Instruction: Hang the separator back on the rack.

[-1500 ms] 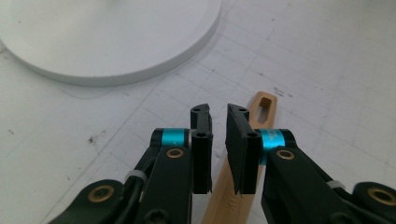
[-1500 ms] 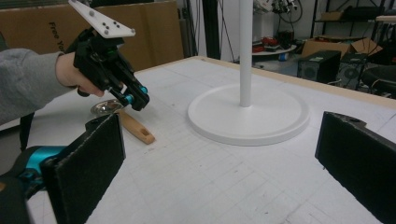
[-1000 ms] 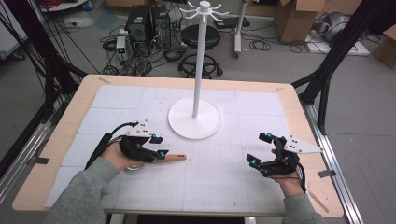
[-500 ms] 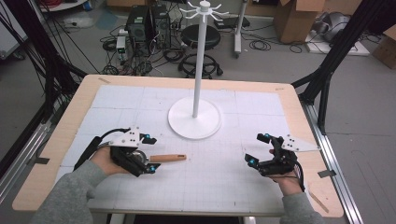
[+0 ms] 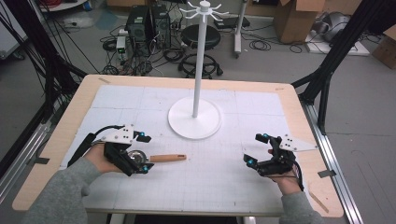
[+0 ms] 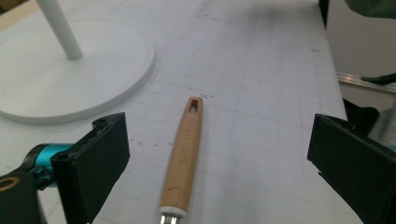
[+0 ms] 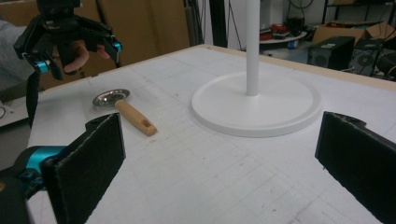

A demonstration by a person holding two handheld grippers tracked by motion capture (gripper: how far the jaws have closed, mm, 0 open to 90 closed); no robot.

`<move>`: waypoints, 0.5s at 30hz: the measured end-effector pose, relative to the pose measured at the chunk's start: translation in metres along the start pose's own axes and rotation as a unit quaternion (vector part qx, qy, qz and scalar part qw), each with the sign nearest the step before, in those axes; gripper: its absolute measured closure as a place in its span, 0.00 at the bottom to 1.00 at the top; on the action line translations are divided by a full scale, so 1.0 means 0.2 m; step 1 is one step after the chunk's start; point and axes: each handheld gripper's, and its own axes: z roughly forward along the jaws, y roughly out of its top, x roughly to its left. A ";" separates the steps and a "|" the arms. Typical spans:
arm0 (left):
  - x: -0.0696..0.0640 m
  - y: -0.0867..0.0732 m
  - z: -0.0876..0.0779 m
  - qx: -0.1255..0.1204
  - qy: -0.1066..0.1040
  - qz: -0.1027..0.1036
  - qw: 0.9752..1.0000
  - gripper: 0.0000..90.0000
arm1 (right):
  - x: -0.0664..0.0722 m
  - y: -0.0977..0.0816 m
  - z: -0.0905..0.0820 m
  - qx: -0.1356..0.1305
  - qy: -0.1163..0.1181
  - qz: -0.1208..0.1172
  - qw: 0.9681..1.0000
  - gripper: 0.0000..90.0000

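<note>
A small utensil with a wooden handle and a round metal head lies flat on the white mat. My left gripper is open and held over the head end, with nothing in it. In the left gripper view the handle points away between the wide-apart jaws of that gripper. My right gripper is open and holds nothing at the right side of the mat. From the right gripper view, the utensil lies on the mat below the left gripper.
A white stand has a tall pole, hook arms at the top and a round base at the middle of the table. Its base lies close ahead of the utensil. The wooden table edge runs beside the right hand.
My left gripper has drawn back to the left and toward the near edge, off the handle. The utensil stays where it lay. The right gripper has barely moved.
</note>
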 end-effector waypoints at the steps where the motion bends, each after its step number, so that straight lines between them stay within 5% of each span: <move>1: 0.00 0.00 0.01 0.000 -0.006 -0.002 1.000 0.10 | 0.00 0.00 0.01 0.003 0.001 -0.002 1.000 0.01; 7: 0.03 0.00 0.03 0.058 -0.007 0.002 0.998 0.12 | 0.00 0.00 0.01 0.006 0.006 -0.006 1.000 0.01; 15: 0.05 0.03 0.05 0.091 0.000 0.004 0.996 0.15 | 0.00 0.00 0.01 0.004 0.004 -0.011 1.000 0.01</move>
